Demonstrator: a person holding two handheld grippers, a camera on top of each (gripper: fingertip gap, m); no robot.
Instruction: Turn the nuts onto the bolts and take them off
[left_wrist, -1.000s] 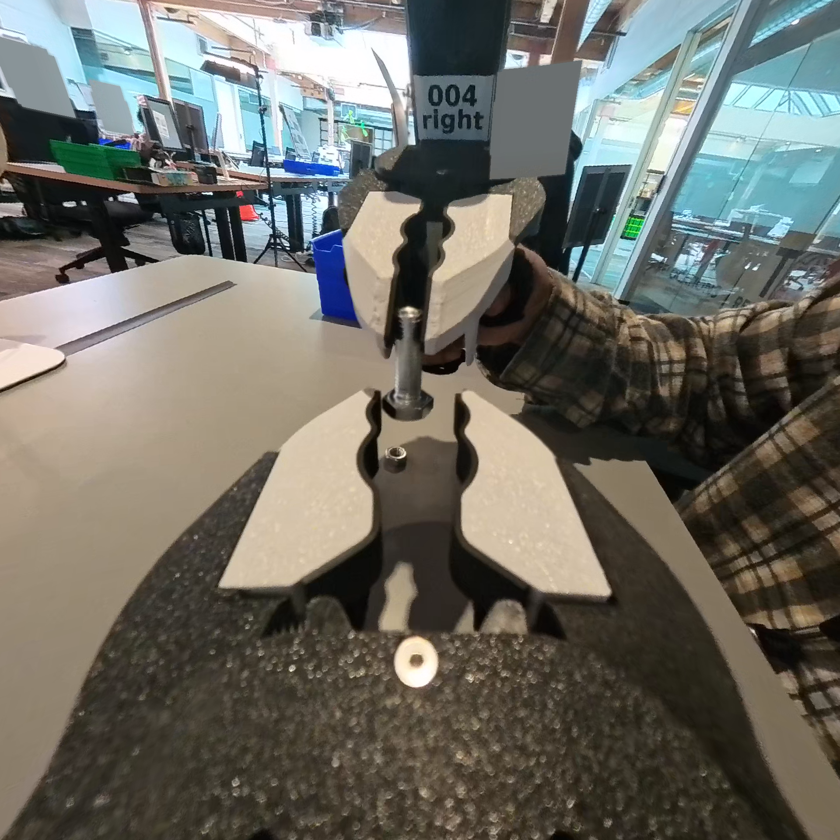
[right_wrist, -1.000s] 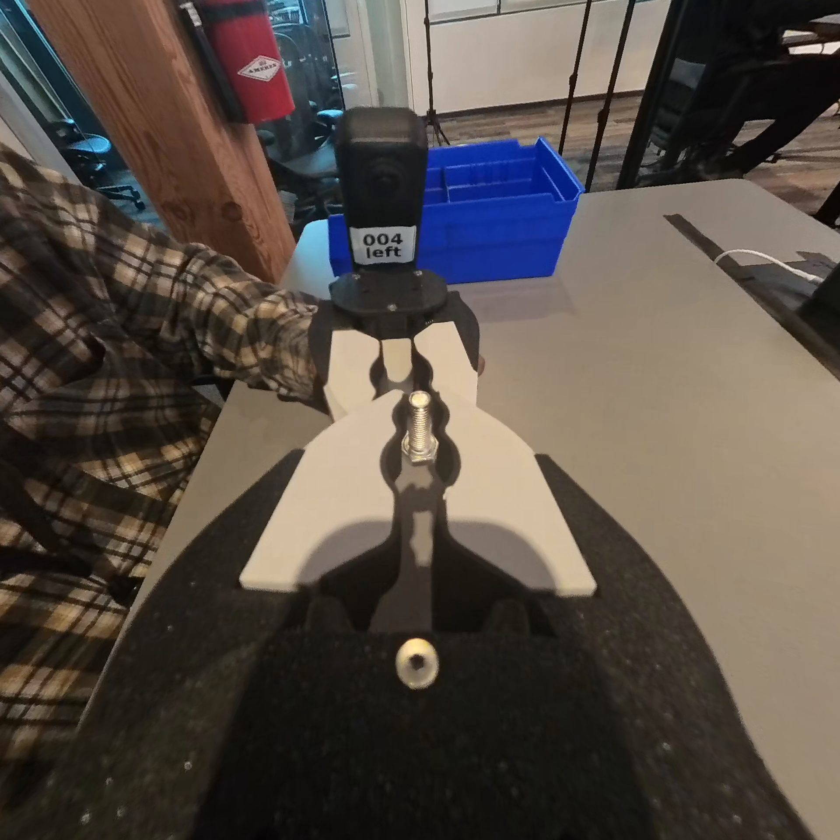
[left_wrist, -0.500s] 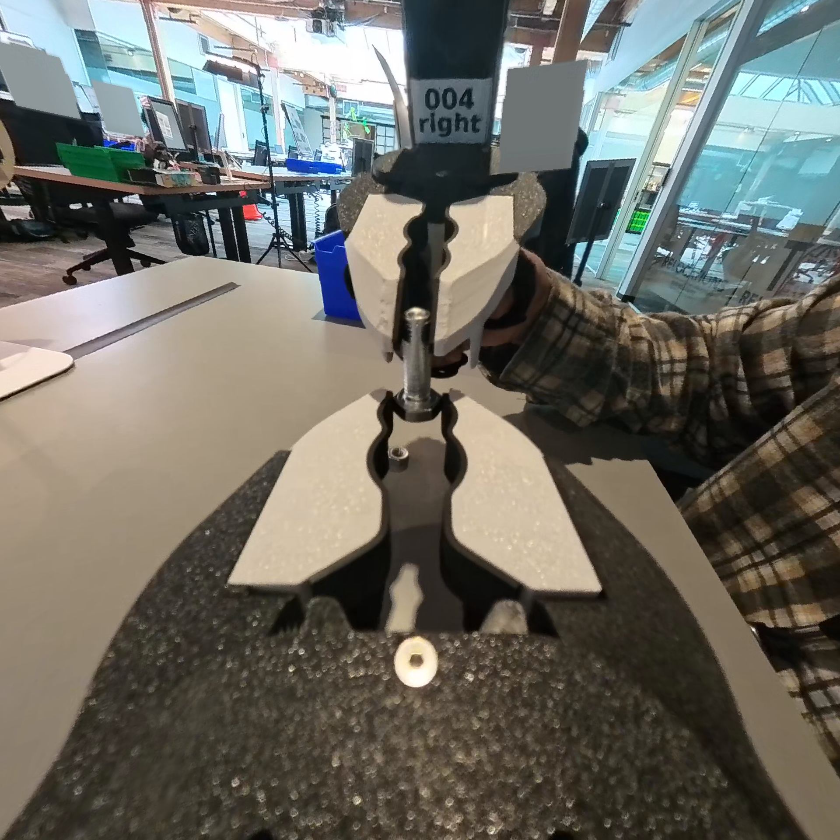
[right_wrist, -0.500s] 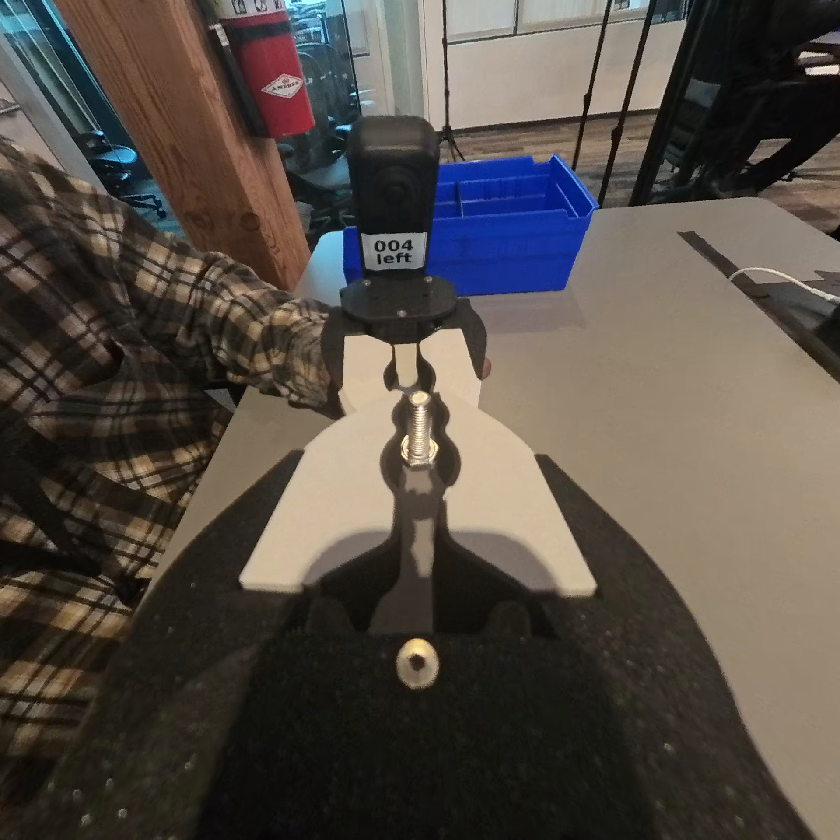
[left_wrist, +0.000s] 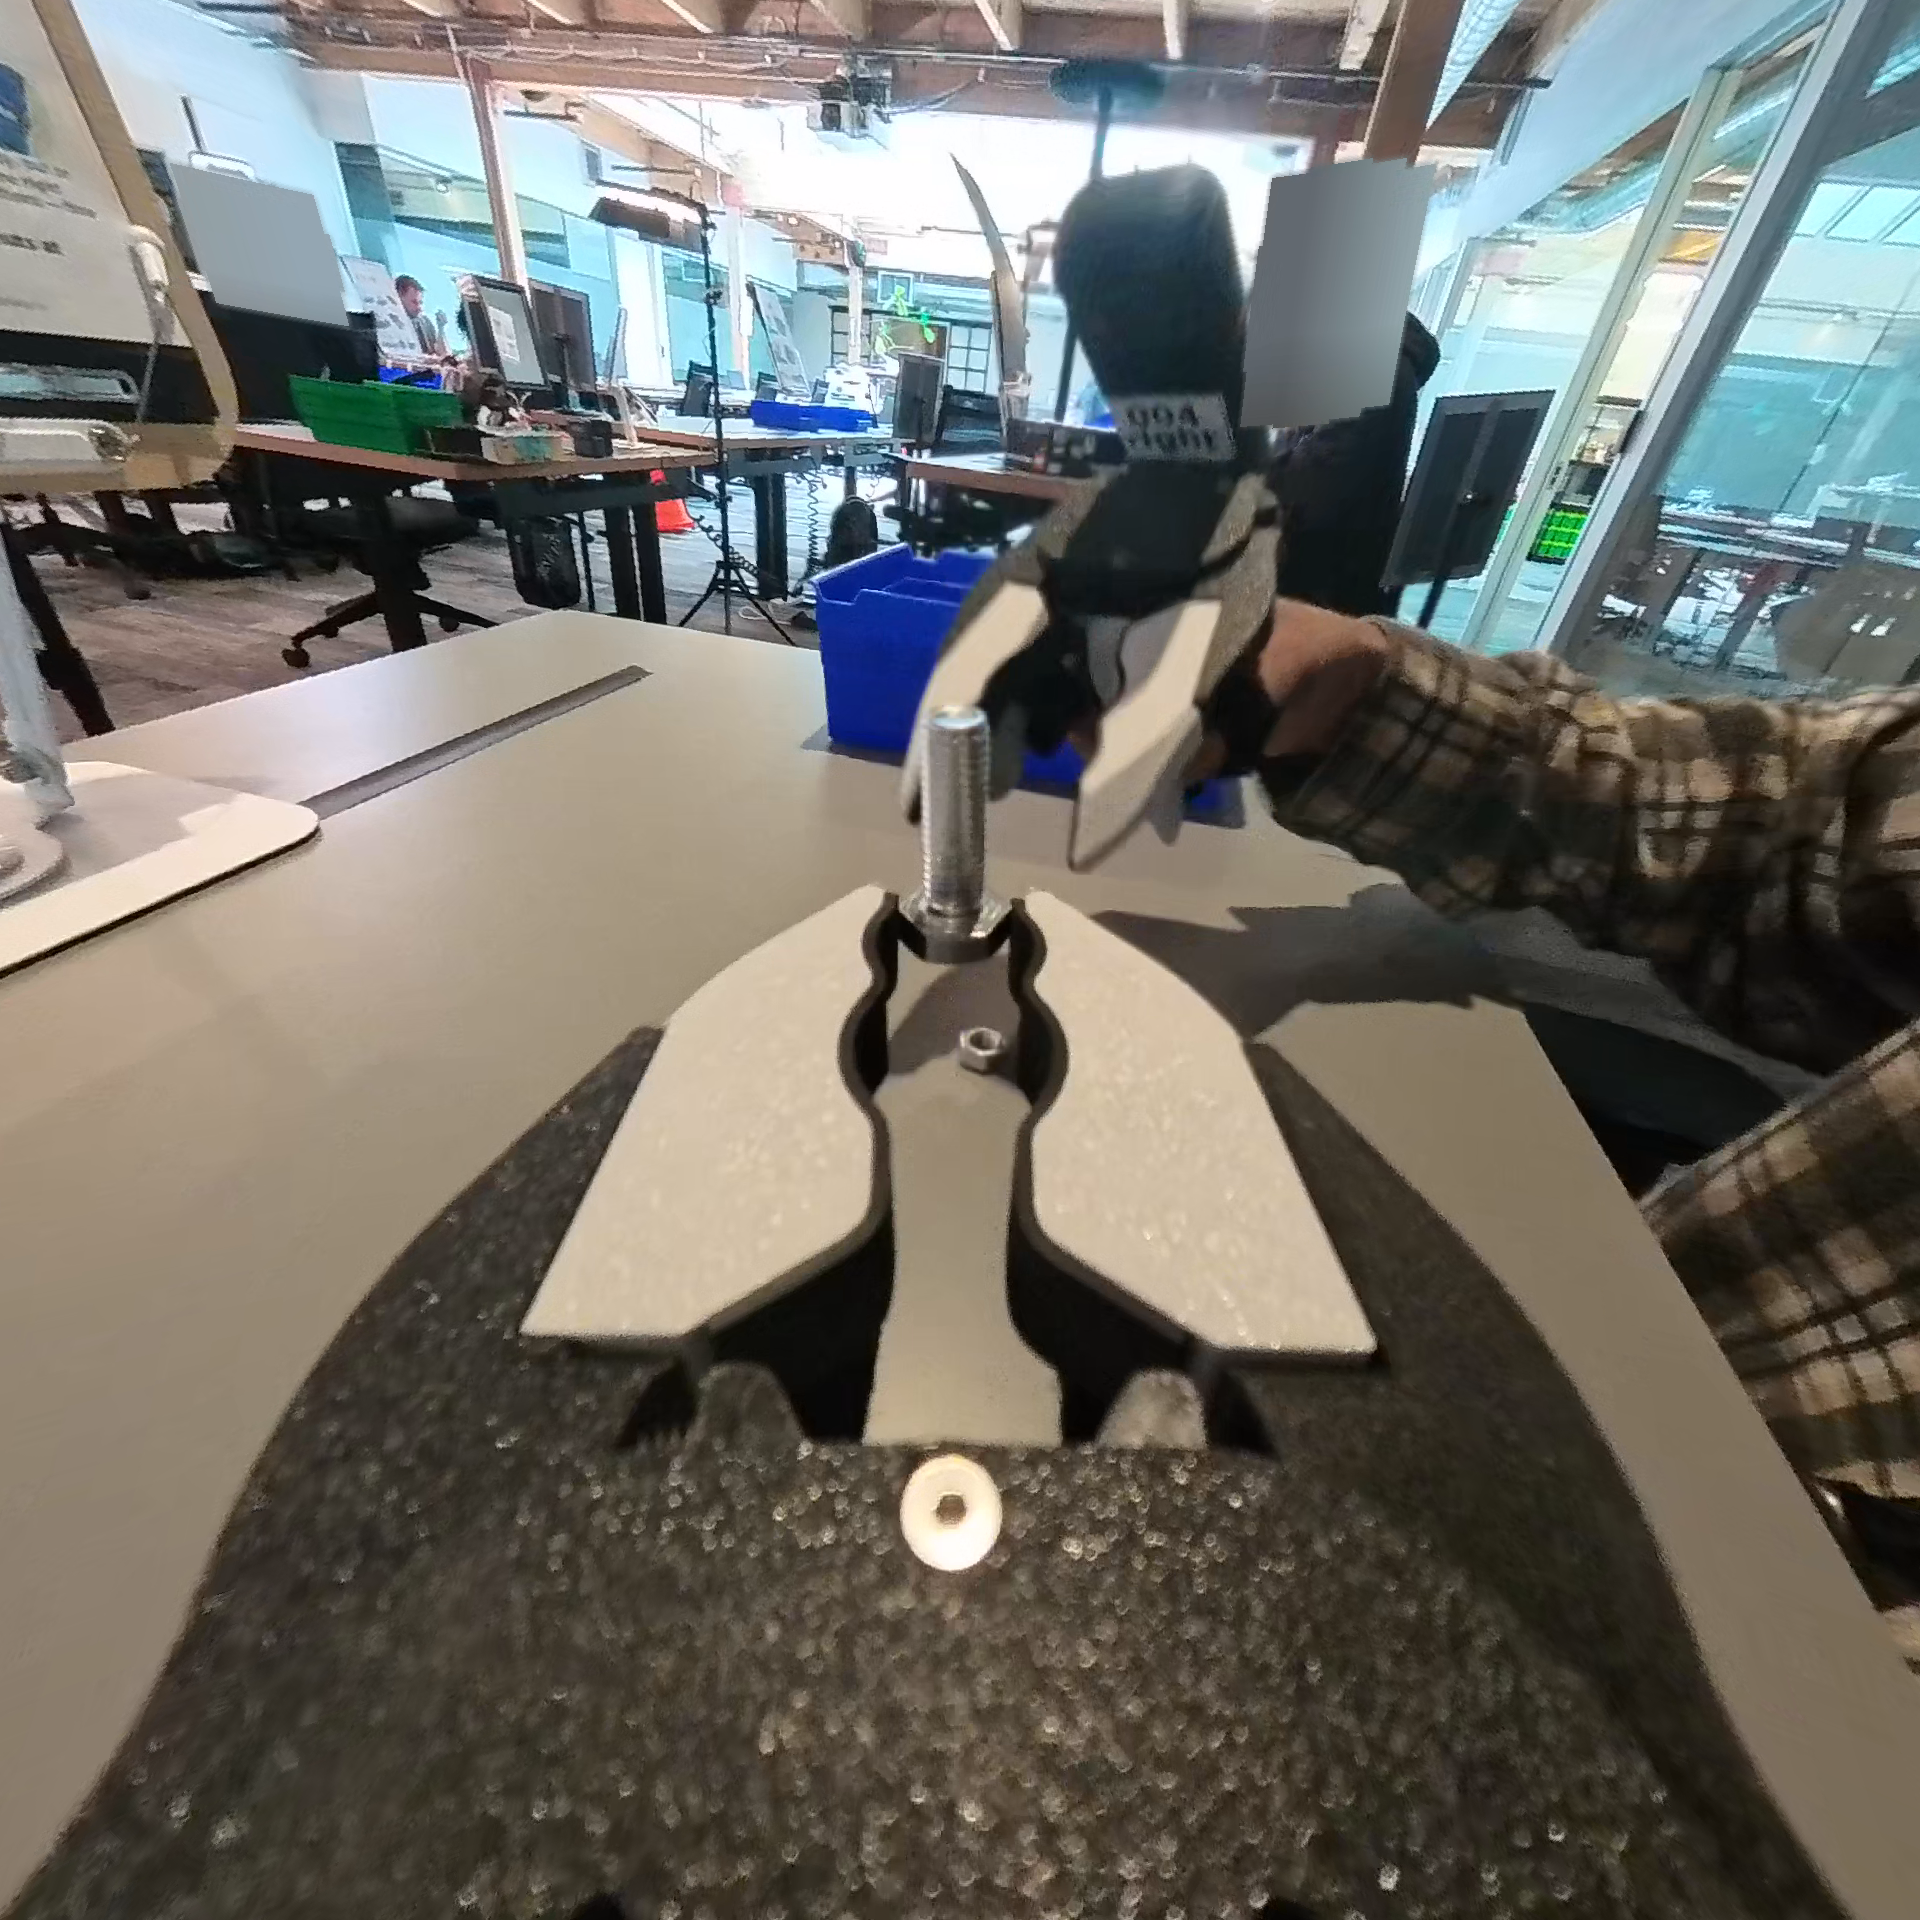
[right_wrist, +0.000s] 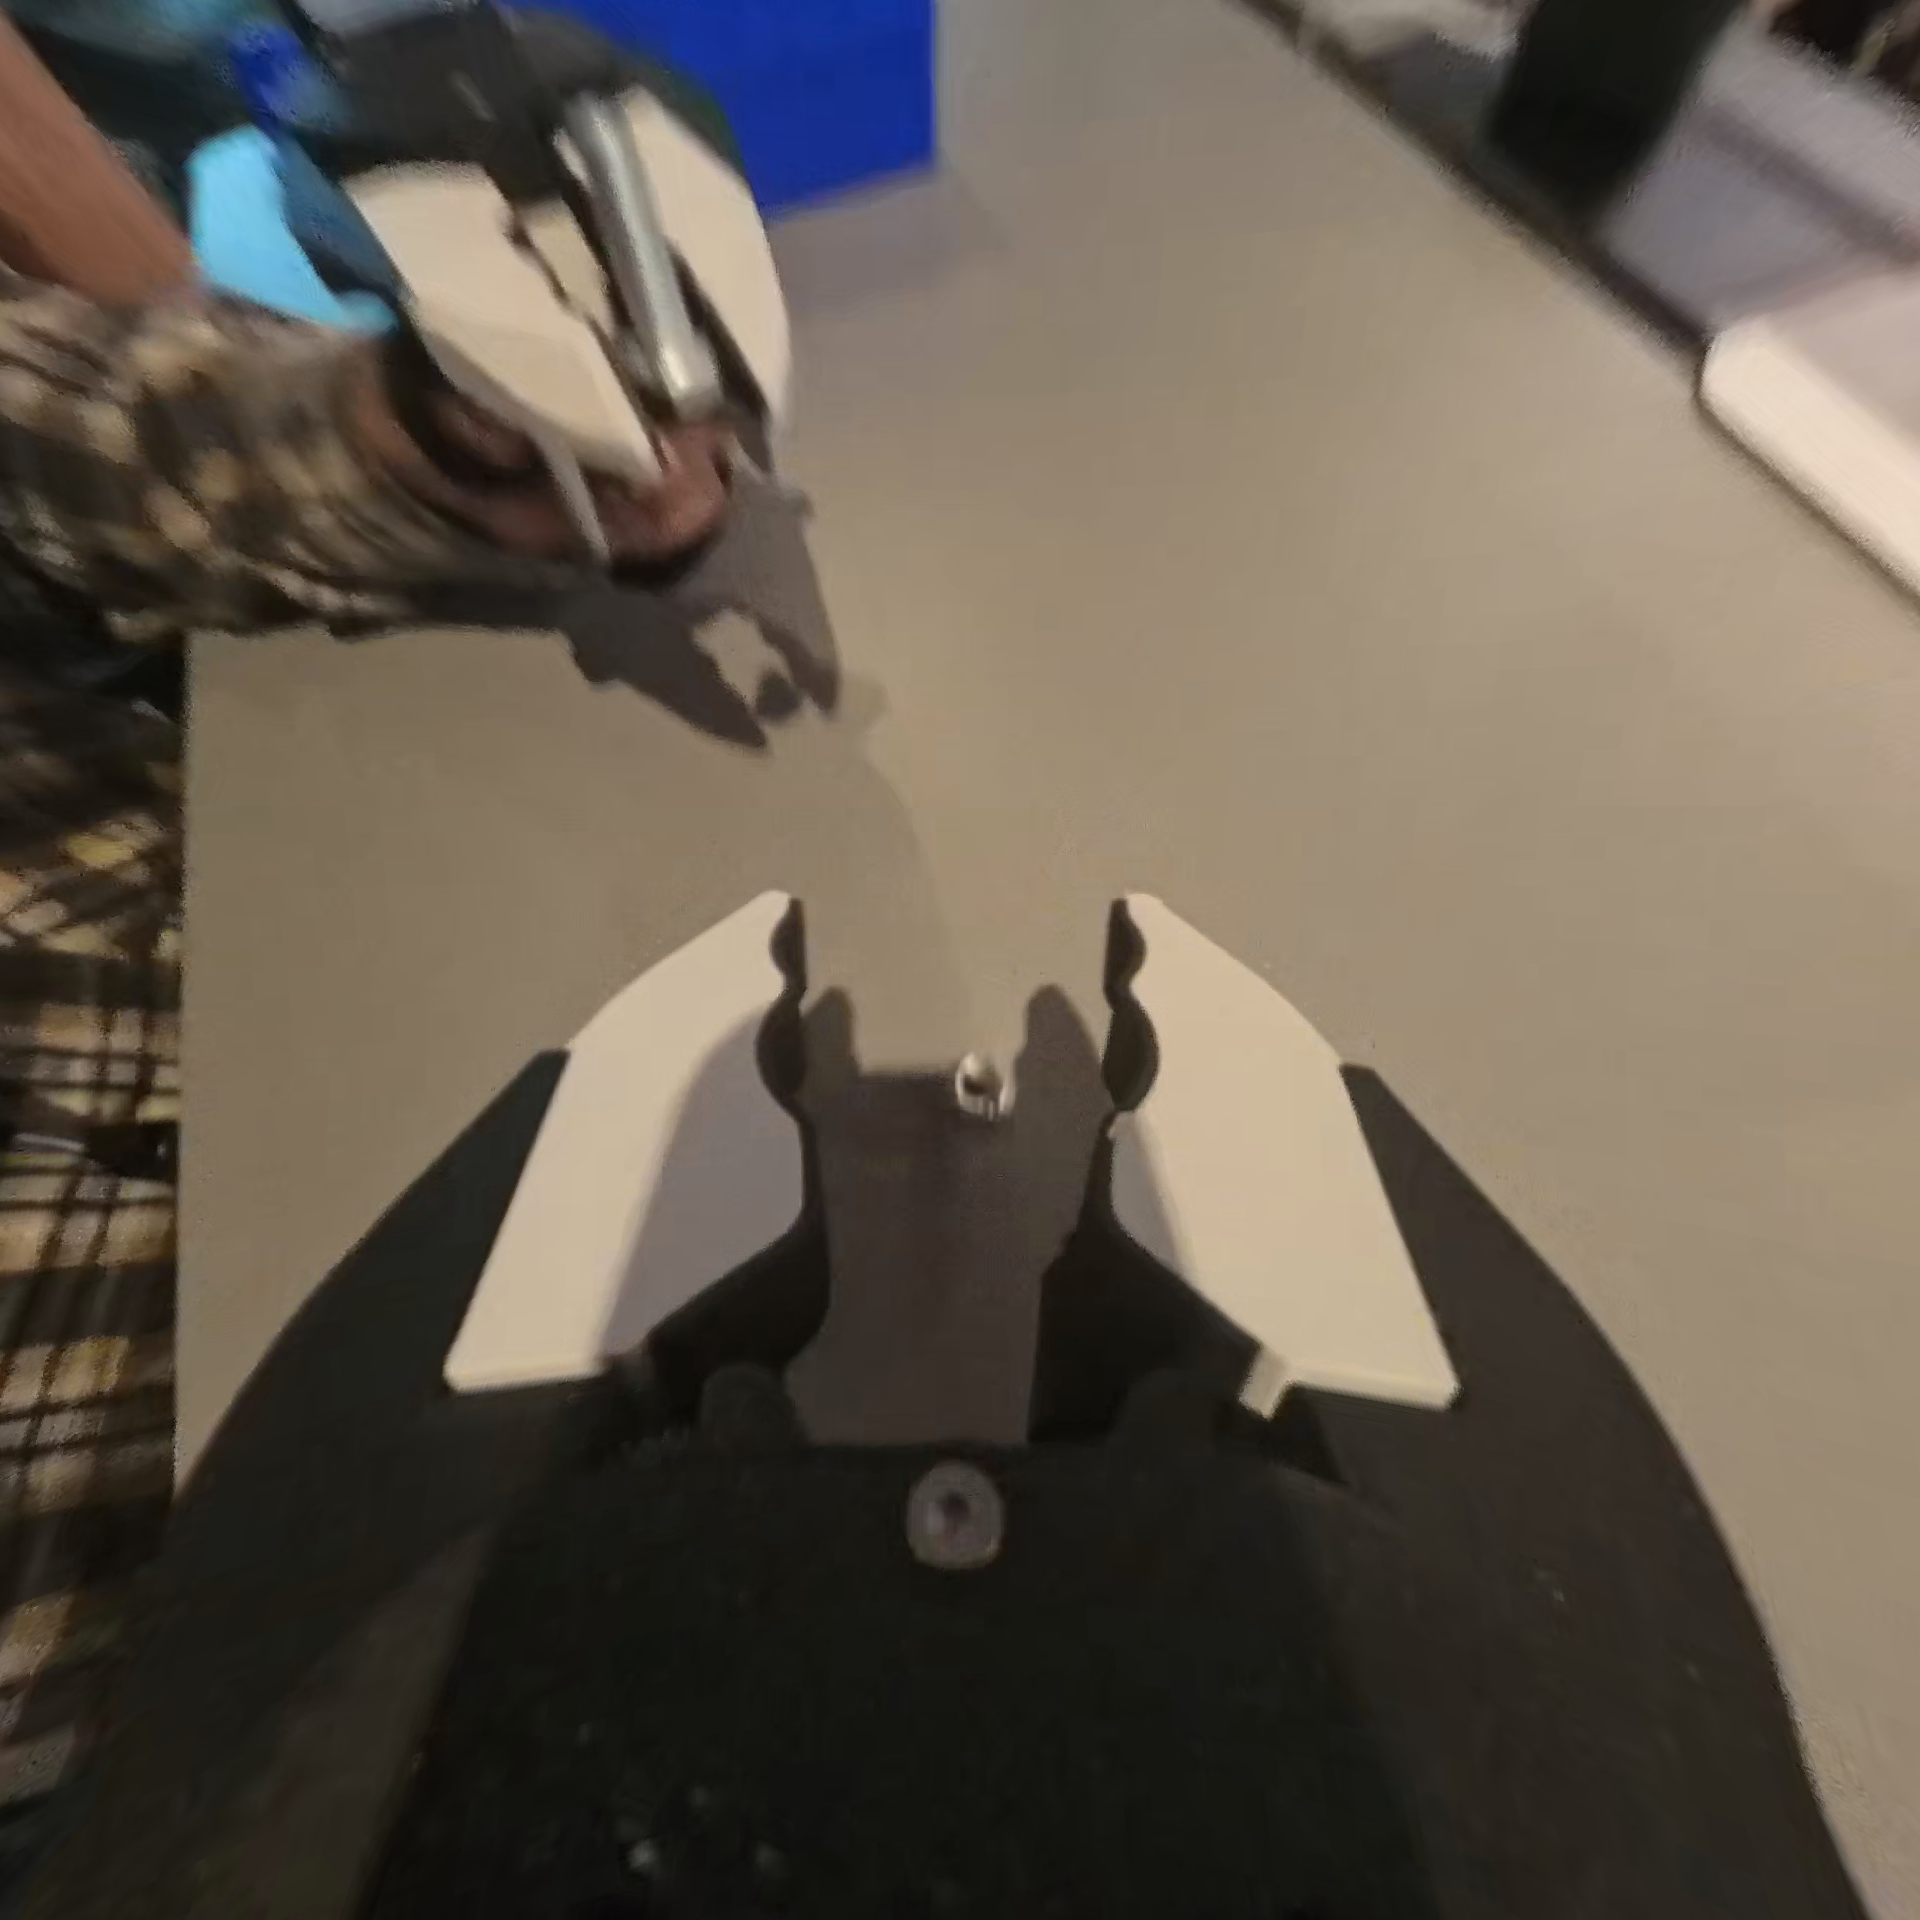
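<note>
Left wrist view shows the left tongs (left_wrist: 954, 925) clamped on the upright bolt's (left_wrist: 954, 831) head; right tongs (right_wrist: 954, 940) spread apart over a nut (right_wrist: 979, 1084) on the desk (right_wrist: 1299, 675).

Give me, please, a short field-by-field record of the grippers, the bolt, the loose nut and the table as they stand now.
left gripper: shut on the bolt's head, holding it upright
bolt: threaded end up, bare of any nut
right gripper: open, empty, jaws wide apart, above the table
nut: loose, lying flat on the table, under the left gripper's fingers, apart from the bolt
table: grey
blue bin: at the table's far edge
image quality: right wrist view blurred
</note>
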